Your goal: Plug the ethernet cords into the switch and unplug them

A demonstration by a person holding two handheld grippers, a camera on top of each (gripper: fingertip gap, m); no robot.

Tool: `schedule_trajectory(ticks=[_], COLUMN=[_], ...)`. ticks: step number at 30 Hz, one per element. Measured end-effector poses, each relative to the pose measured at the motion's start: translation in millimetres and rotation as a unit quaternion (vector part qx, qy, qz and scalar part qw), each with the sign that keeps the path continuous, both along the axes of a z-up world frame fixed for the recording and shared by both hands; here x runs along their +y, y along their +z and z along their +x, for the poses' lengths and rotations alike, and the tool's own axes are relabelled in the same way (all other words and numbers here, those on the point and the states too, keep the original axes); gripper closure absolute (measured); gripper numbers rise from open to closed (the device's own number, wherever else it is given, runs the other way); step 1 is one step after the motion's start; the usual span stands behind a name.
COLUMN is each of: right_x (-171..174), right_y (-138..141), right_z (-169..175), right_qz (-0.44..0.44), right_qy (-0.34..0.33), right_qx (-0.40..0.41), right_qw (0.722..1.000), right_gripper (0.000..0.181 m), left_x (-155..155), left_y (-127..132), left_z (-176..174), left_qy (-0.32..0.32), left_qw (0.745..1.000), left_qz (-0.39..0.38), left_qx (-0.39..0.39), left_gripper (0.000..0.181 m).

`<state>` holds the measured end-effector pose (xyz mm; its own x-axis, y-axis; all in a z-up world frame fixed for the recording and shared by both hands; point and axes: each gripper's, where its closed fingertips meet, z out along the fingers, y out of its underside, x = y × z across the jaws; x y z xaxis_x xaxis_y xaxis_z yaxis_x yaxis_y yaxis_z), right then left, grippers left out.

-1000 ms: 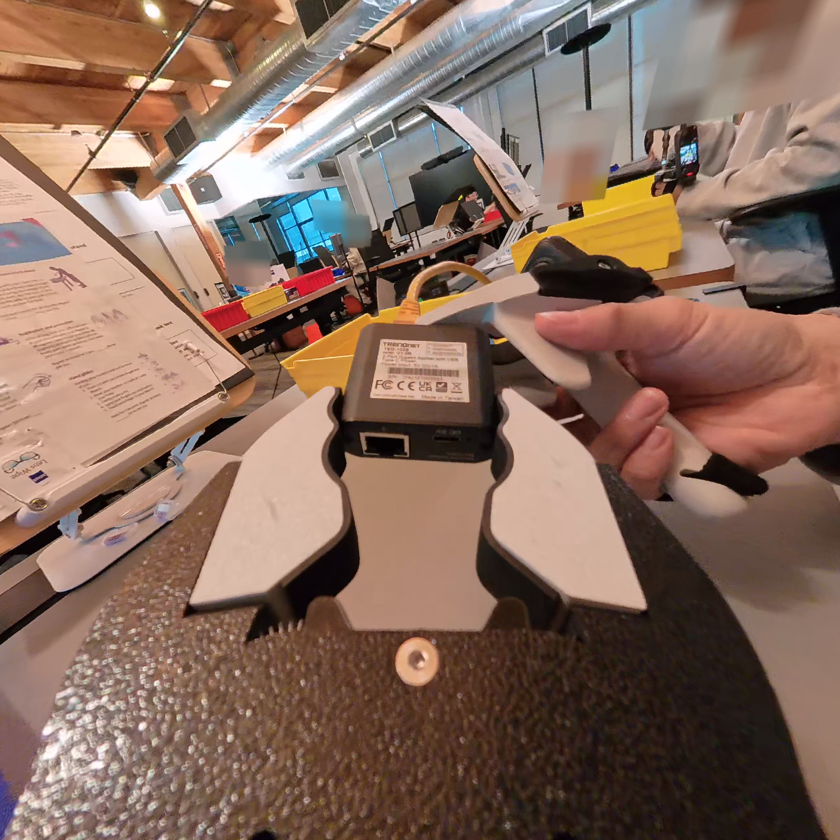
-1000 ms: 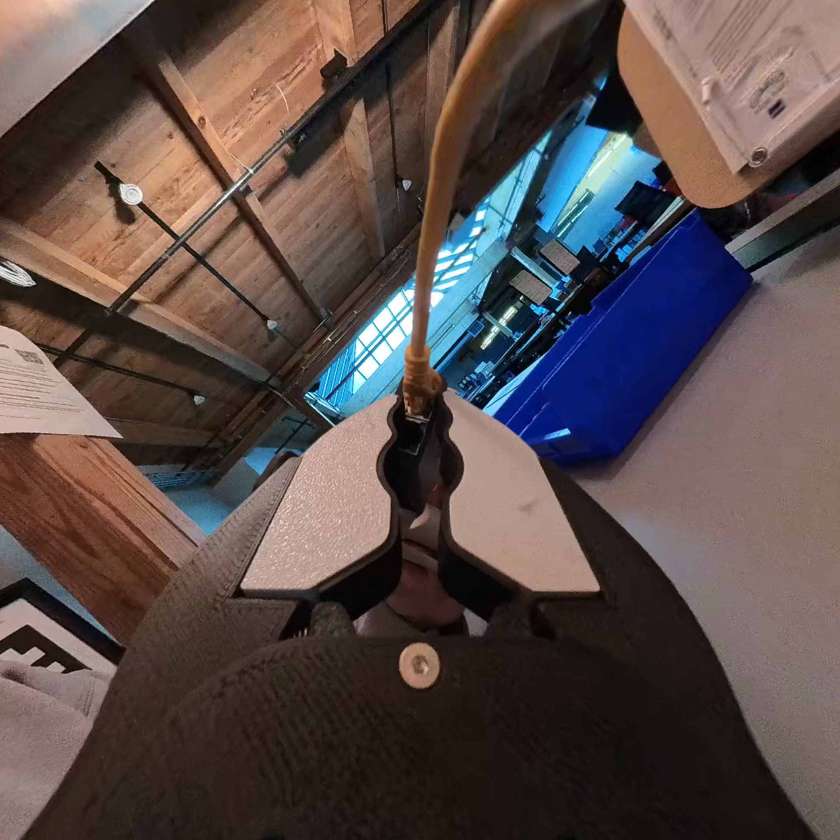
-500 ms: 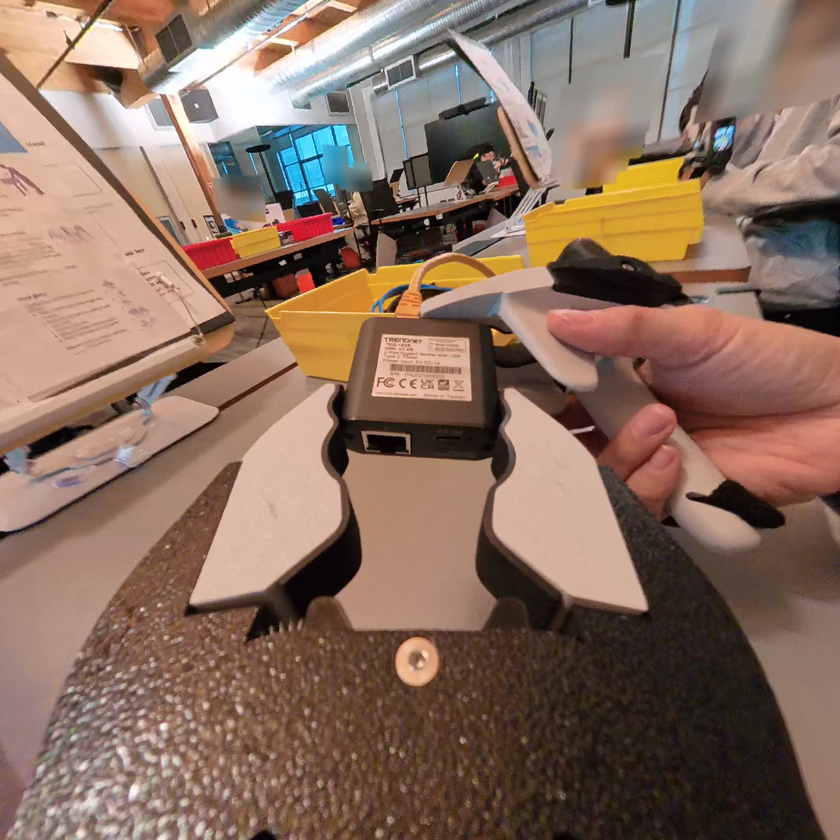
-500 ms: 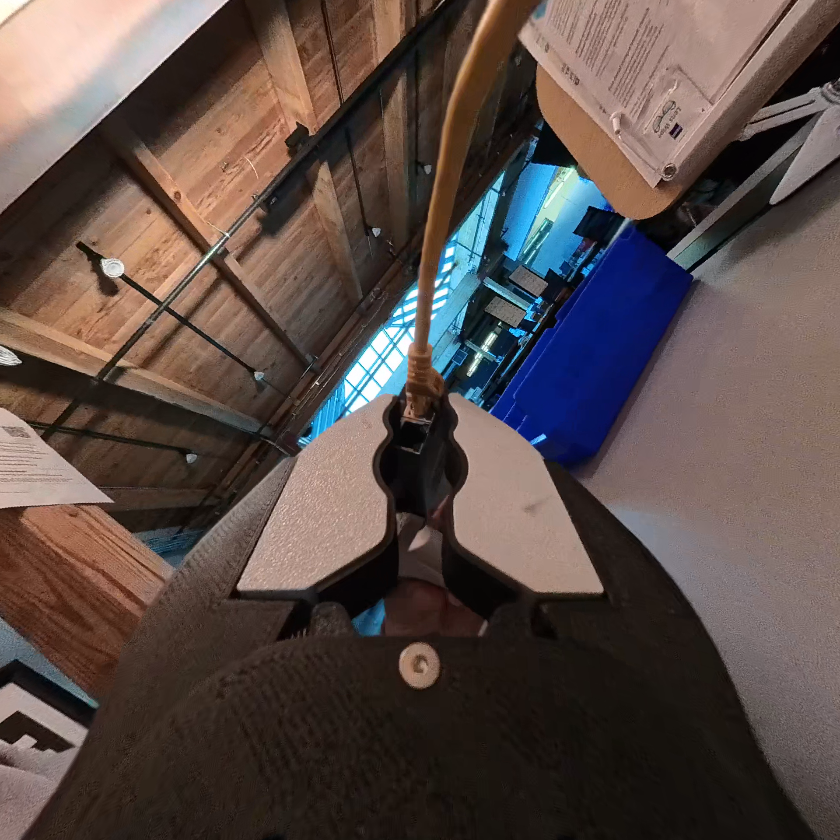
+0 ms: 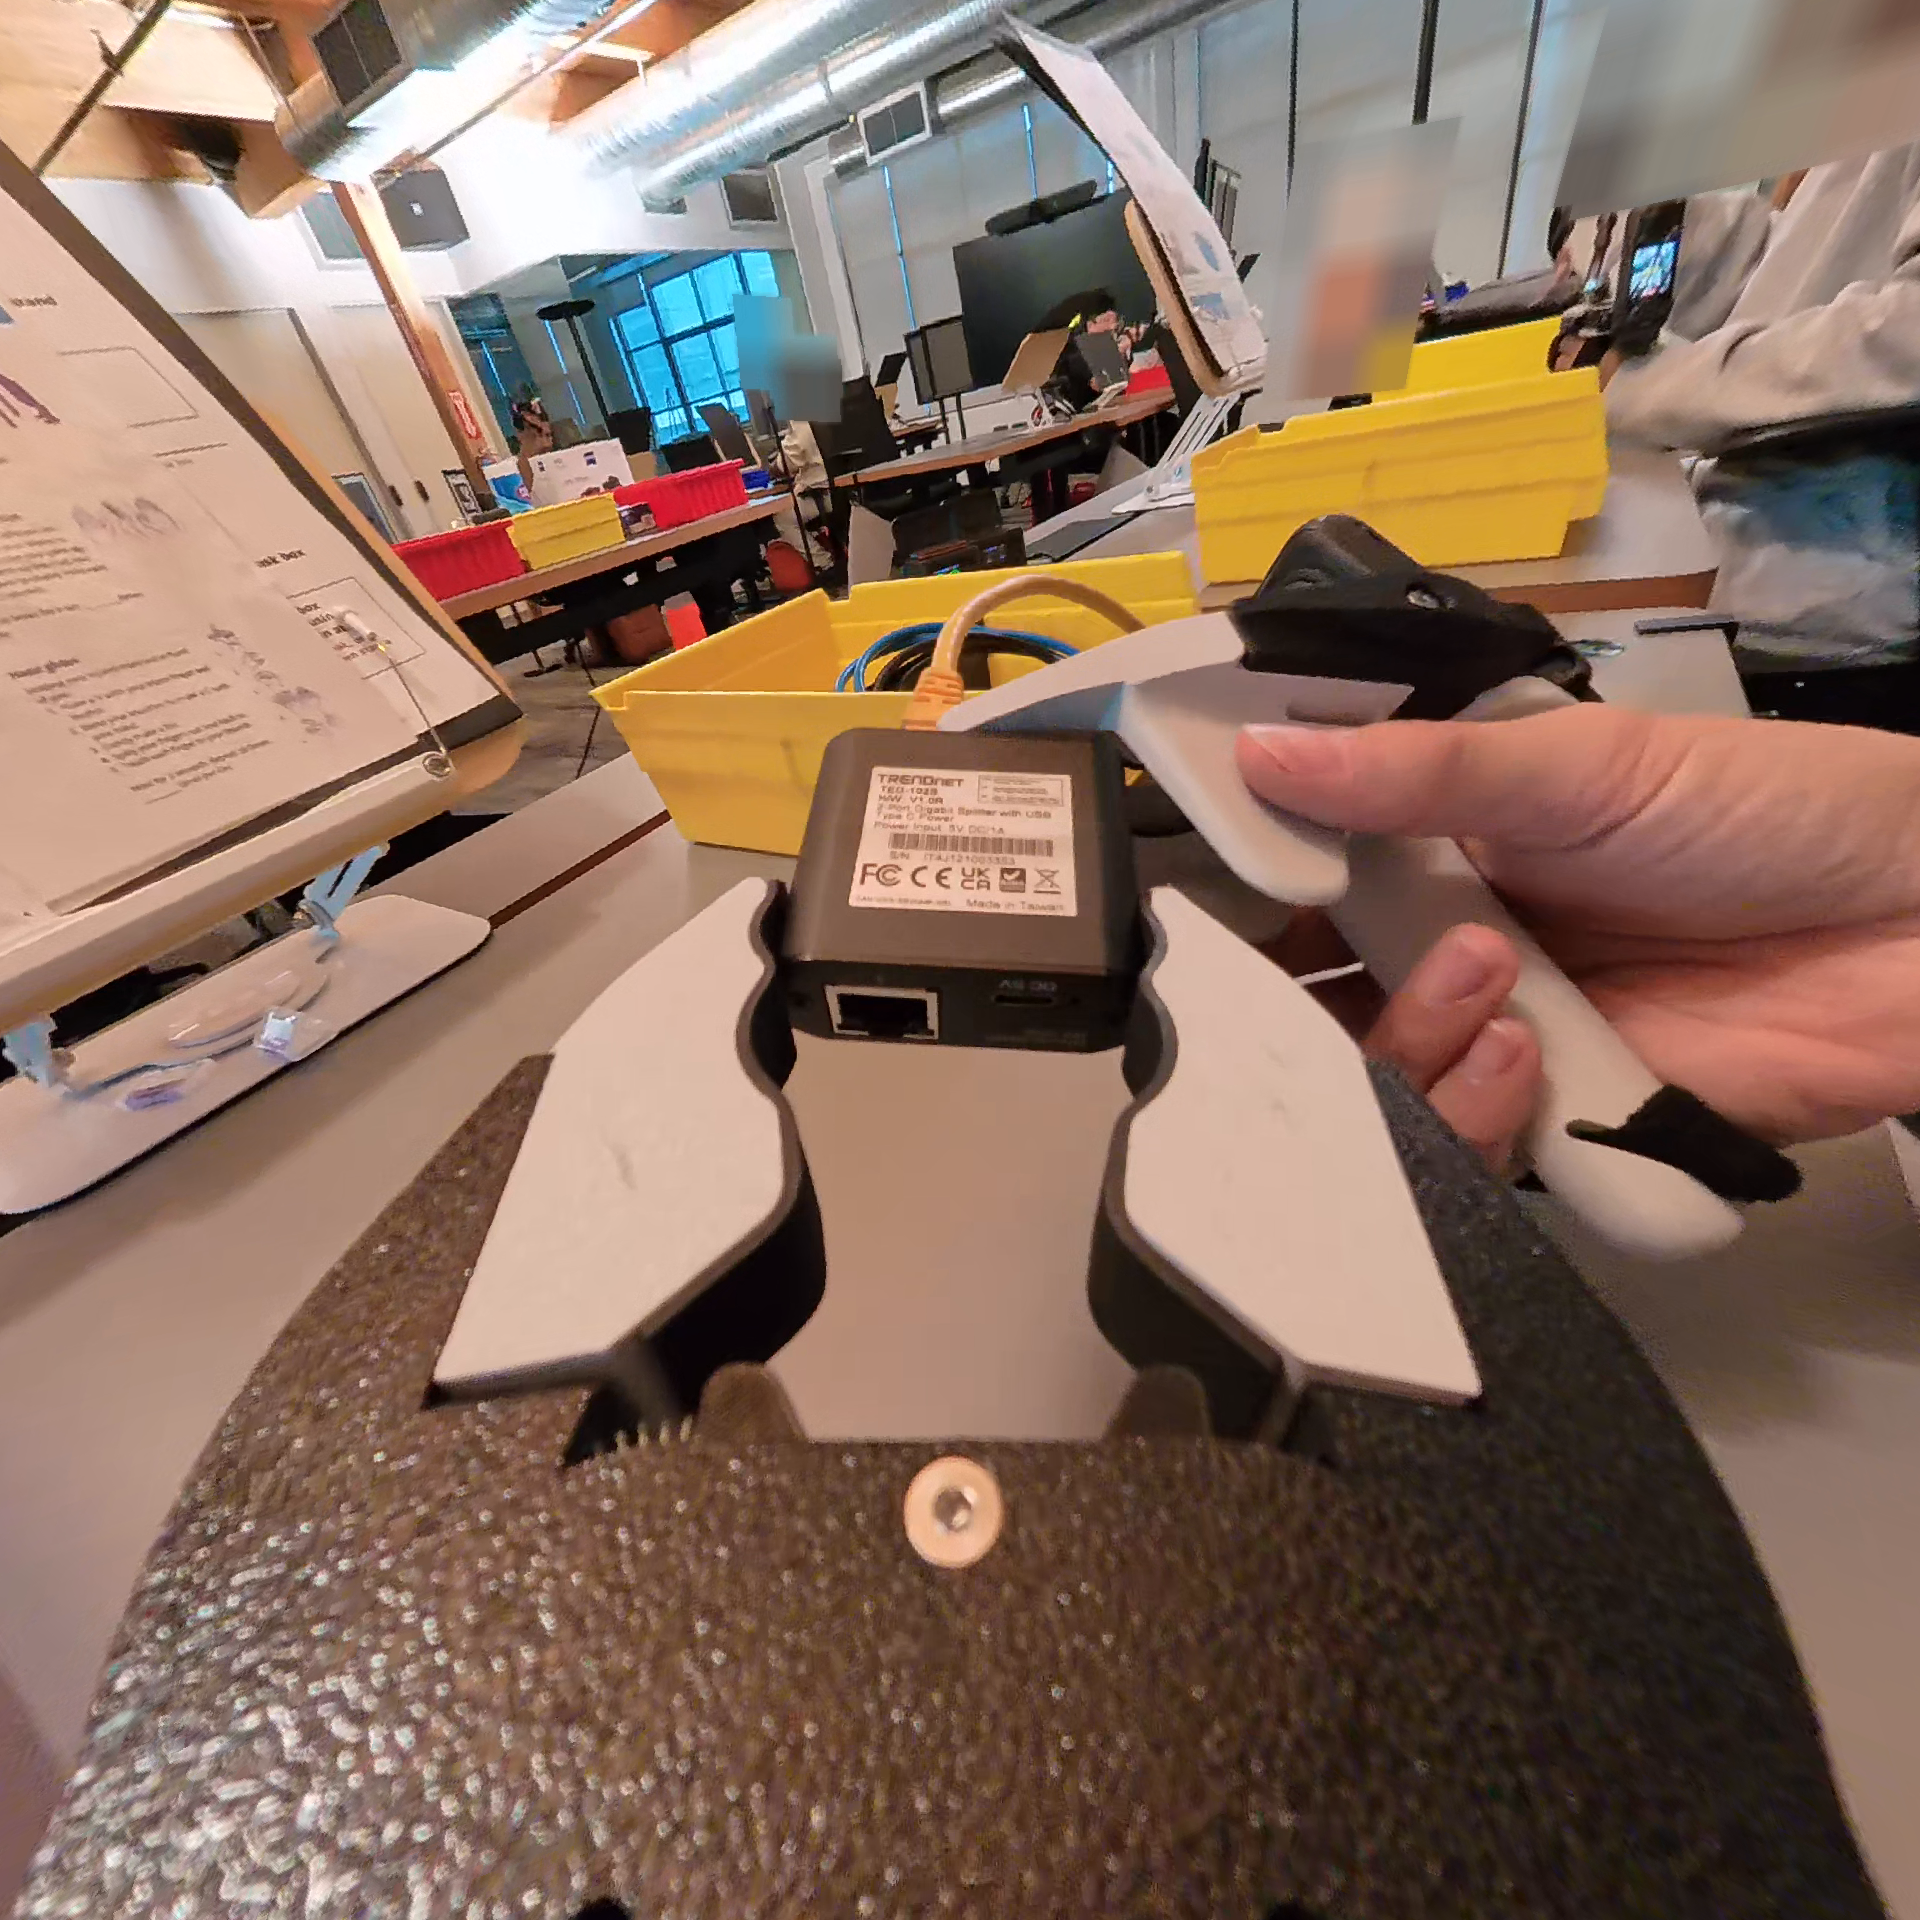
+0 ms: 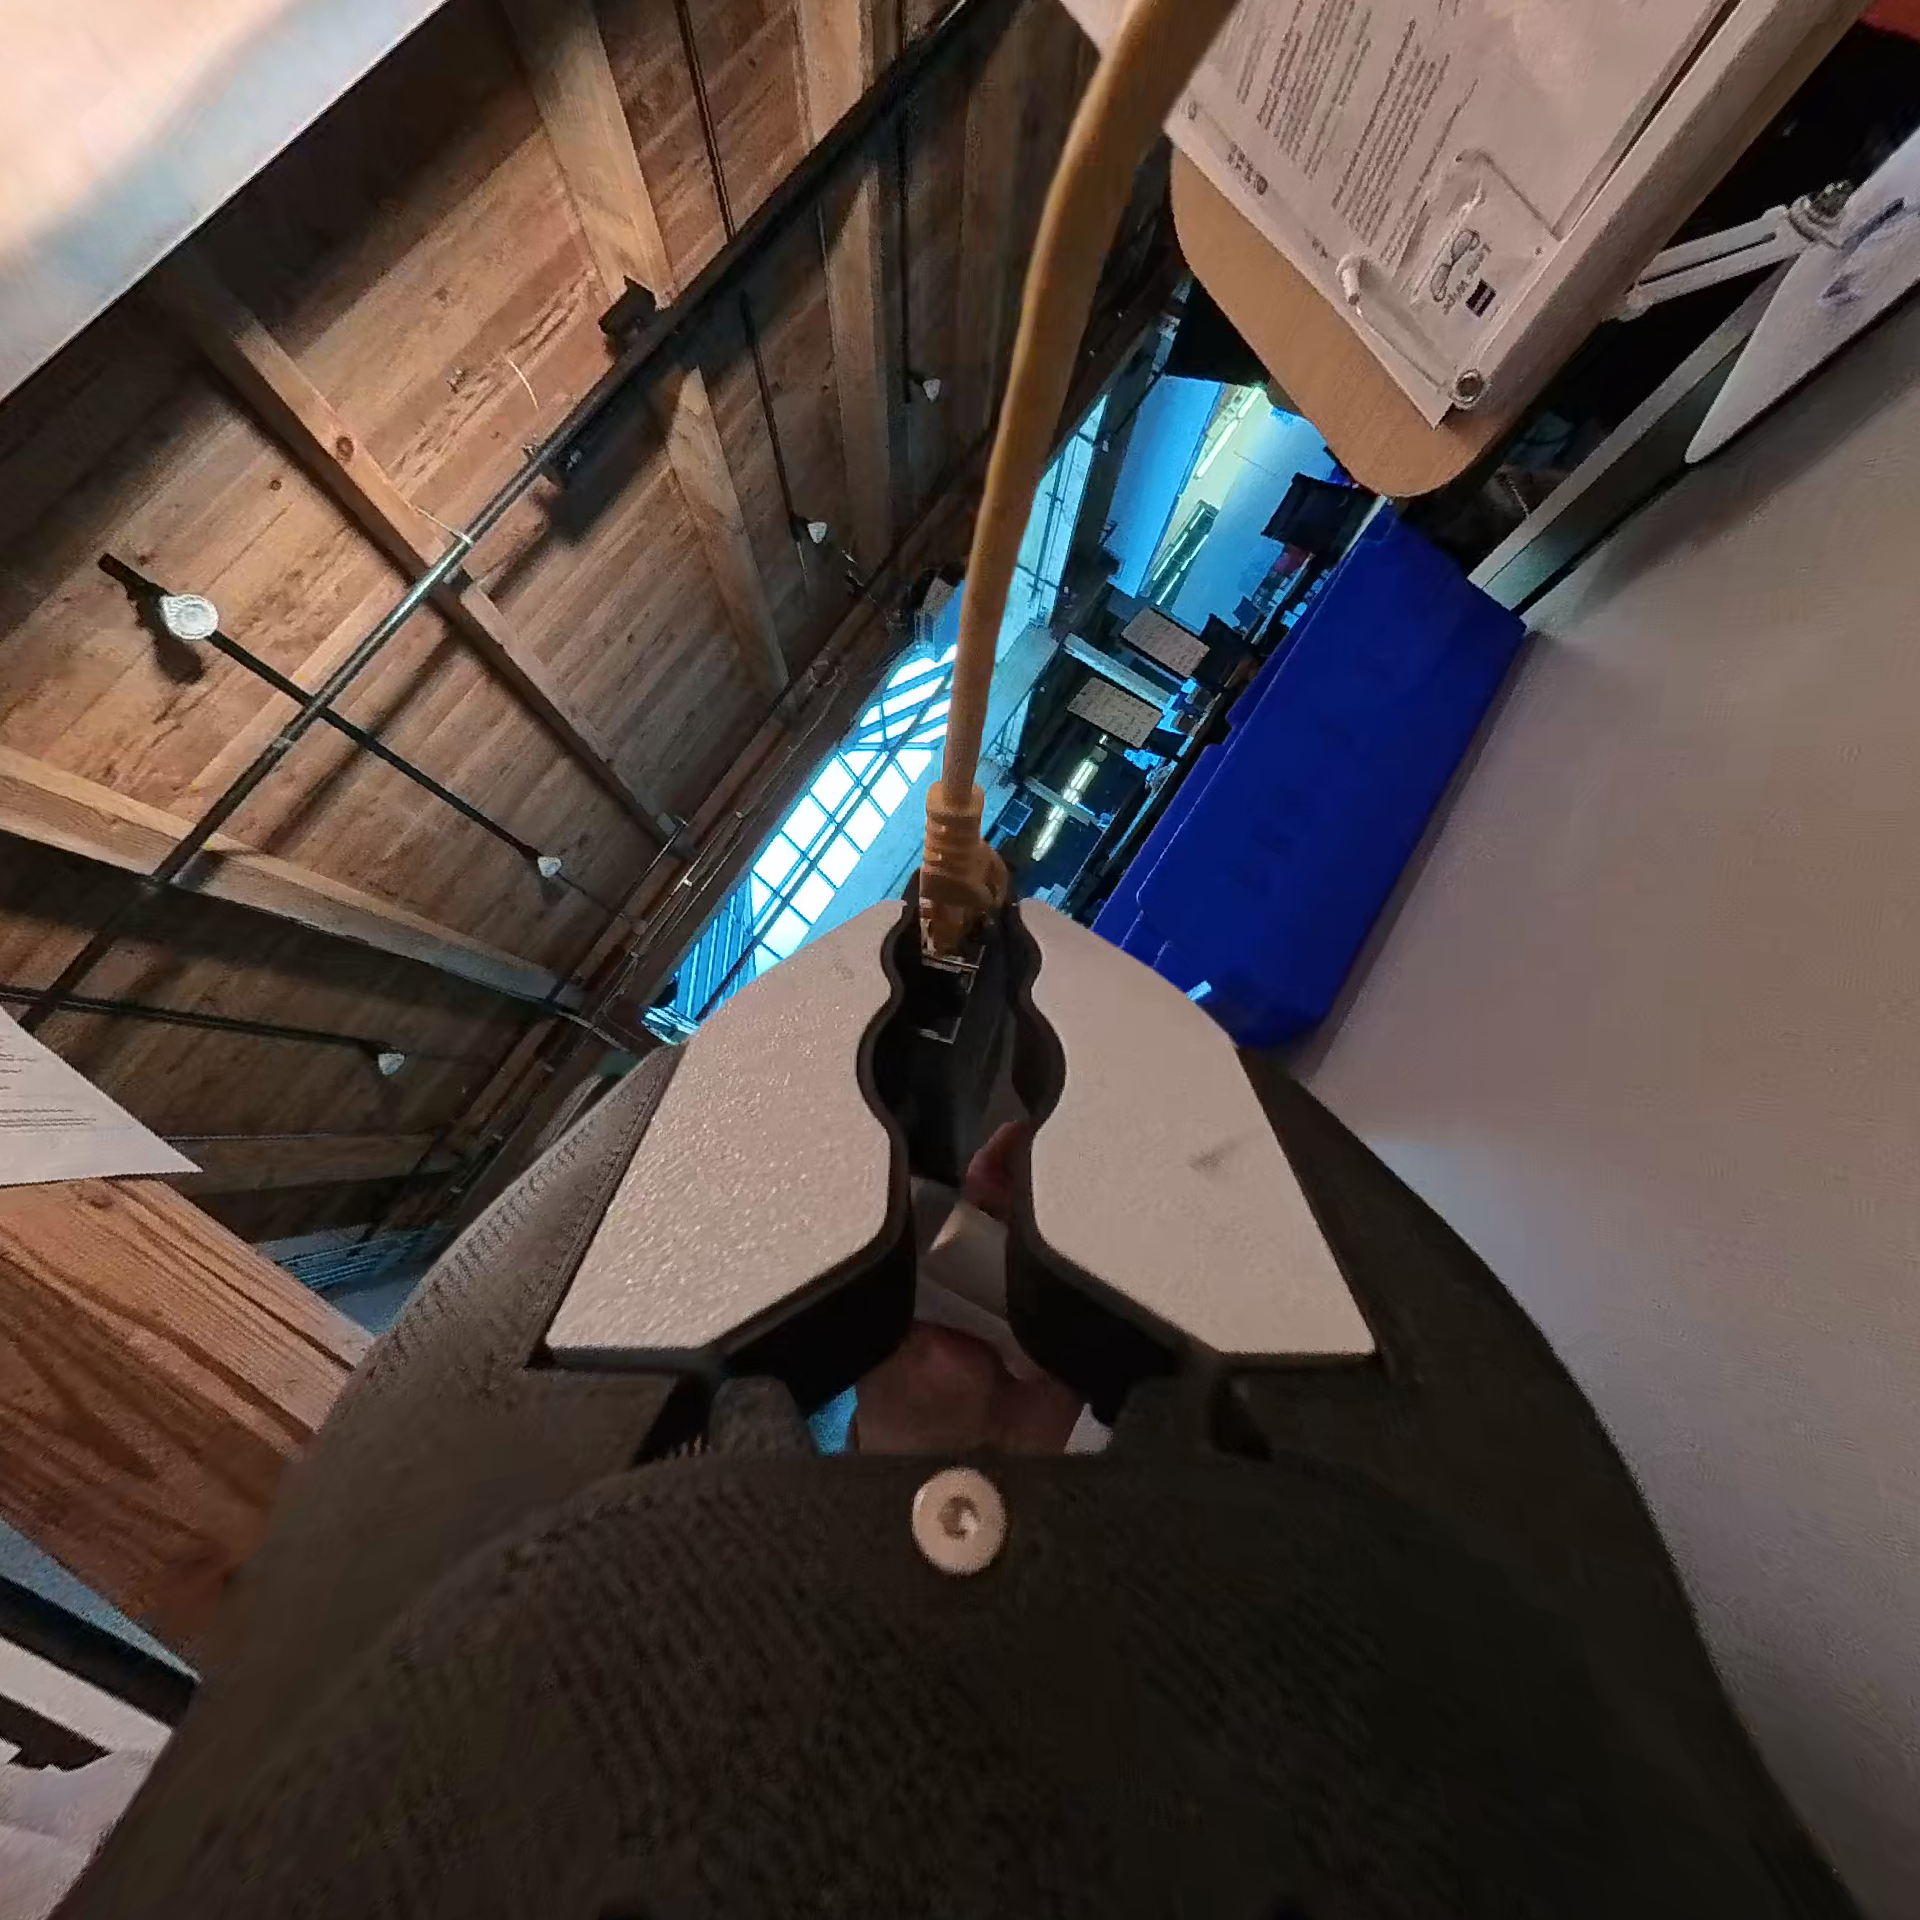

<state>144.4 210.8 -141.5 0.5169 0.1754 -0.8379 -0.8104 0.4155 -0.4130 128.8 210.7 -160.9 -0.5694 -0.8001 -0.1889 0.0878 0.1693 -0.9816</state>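
My left gripper (image 5: 961,920) is shut on a small black switch (image 5: 966,831) with a white label on top. One empty port and a small slot face the camera. An orange ethernet cord (image 5: 940,686) is plugged into the switch's far side. My right gripper (image 5: 997,712), held in a hand, reaches in from the right, with its tips at the plug. In the right wrist view the right gripper (image 6: 961,920) is shut on the orange plug. The cord (image 6: 997,520) runs up out of view, and the switch (image 6: 951,1039) shows in the gap between the jaws.
A yellow bin (image 5: 748,748) holding blue cable (image 5: 883,655) stands just beyond the switch on the grey table (image 5: 260,1195). A document stand (image 5: 208,623) is at the left. A second yellow bin (image 5: 1403,488) and a person's sleeve (image 5: 1766,364) are at the back right. A blue bin (image 6: 1330,810) shows in the right wrist view. Less than 4 cm separates the two grippers' tips.
Both grippers have tilted and shifted together with the switch, so more table and less ceiling show. Both grips and the plugged cord look unchanged.
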Motion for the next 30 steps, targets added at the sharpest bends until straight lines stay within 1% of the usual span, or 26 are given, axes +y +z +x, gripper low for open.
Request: schedule_trajectory(ticks=[5, 10, 15, 19, 24, 30], right_x=[-0.9, -1.8, -1.9, -1.3, -0.8, -1.8], right_y=[-0.9, -0.8, 0.8, 1.6, -3.9, -2.4], right_z=[-0.1, -0.4, -0.4, -2.6, 0.2, 1.3], right_qz=[0.001, 0.027, 0.024, 0.014, 0.016, 0.020], right_qy=[-0.001, 0.002, -0.003, 0.002, 0.010, 0.024], right_qx=[-0.003, 0.006, -0.010, -0.045, -0.053, -0.073], right_qw=[1.000, 1.000, 1.000, 0.999, 0.998, 0.997], right_gripper=[0.168, 0.168, 0.169, 0.170, 0.171, 0.171], left_x=[0.1, -0.3, -0.6, -0.5, 1.0, 1.5], left_y=[-1.0, -1.2, -0.1, -0.8, -6.5, -4.9], left_z=[0.3, 0.3, 0.6, 0.8, 4.5, 6.7], left_qy=[0.011, 0.018, 0.017, 0.018, 0.041, 0.069], left_qw=[0.999, 0.999, 0.999, 0.999, 0.996, 0.989], left_qz=[0.030, 0.046, 0.040, 0.040, 0.068, 0.108], left_qx=[-0.011, -0.017, -0.020, -0.025, -0.033, -0.070], left_gripper=[0.120, 0.120, 0.120, 0.120, 0.120, 0.120])
